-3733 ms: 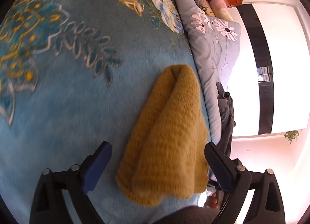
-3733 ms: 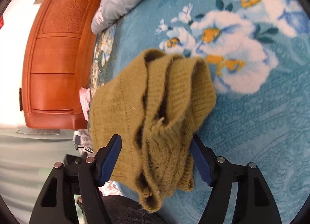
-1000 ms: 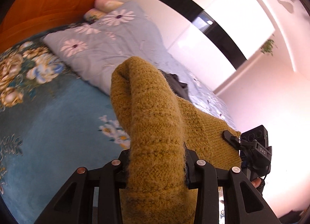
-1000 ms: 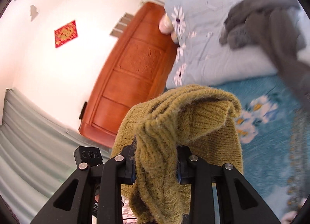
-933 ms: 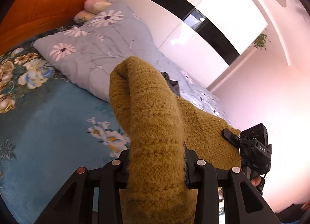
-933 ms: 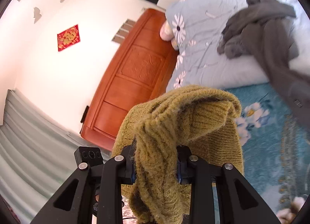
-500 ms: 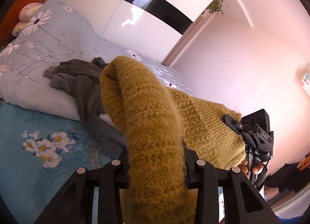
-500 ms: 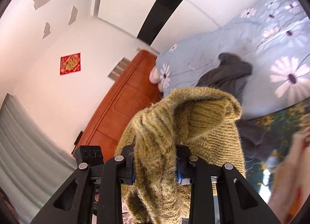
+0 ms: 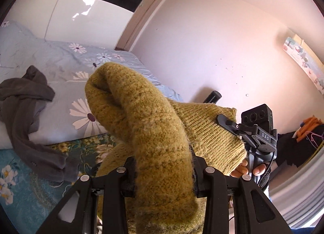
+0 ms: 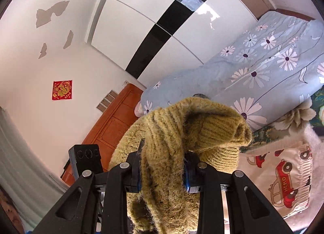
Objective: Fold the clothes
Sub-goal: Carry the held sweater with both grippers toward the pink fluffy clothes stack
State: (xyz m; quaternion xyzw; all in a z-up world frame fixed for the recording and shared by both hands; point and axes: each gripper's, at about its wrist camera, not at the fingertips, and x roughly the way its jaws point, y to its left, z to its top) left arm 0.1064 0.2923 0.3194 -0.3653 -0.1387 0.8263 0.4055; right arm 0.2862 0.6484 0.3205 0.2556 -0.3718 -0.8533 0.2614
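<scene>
A folded mustard knit sweater (image 9: 145, 124) hangs in the air between both grippers, lifted off the bed. My left gripper (image 9: 163, 175) is shut on one bunched end of it. My right gripper (image 10: 163, 170) is shut on the other end of the sweater (image 10: 182, 132). The right gripper also shows in the left wrist view (image 9: 241, 132), to the right, with a hand on its handle. The left gripper's camera body shows at the left of the right wrist view (image 10: 86, 160).
A dark grey garment (image 9: 26, 108) lies over the pale blue daisy duvet (image 9: 66, 76). The blue floral blanket (image 9: 24, 185) is below. A cream cloth with red cars (image 10: 283, 171) lies at the right. A white wardrobe (image 10: 162, 31), an orange headboard (image 10: 111, 128) and pink wall (image 9: 212, 51) surround the bed.
Both grippers closed on the sweater and lifted it off the blanket. Both views have since swung up and along the bed, from the headboard toward the wardrobe and pink wall.
</scene>
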